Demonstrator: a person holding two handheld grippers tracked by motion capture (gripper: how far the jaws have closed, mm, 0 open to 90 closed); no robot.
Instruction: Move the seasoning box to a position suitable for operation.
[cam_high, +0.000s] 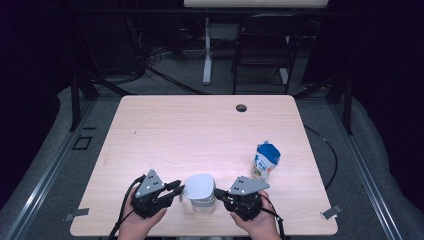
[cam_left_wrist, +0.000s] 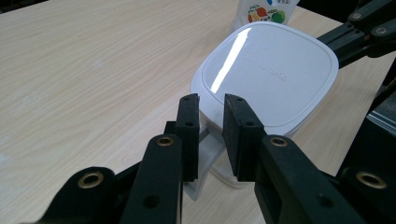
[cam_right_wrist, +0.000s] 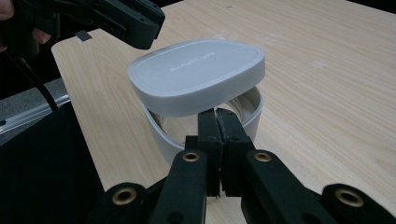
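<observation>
A clear jug (cam_high: 202, 204) with a white rounded-square lid (cam_high: 200, 186) stands near the table's front edge. My left gripper (cam_high: 178, 189) comes in from the jug's left. In the left gripper view its jaws (cam_left_wrist: 210, 116) are shut on the jug's clear handle (cam_left_wrist: 205, 158), just below the lid (cam_left_wrist: 266, 70). My right gripper (cam_high: 219, 194) meets the jug from the right. In the right gripper view its jaws (cam_right_wrist: 218, 126) are pressed together at the near edge of the lid (cam_right_wrist: 196, 77). That edge sits raised and tilted above the jug's white rim band (cam_right_wrist: 161, 135).
A blue and white carton (cam_high: 265, 160) stands on the wooden table (cam_high: 200, 125) to the right of the jug, behind my right hand. A cable hole (cam_high: 241, 107) lies near the far edge. Beyond the table are a chair (cam_high: 262, 45) and a desk leg.
</observation>
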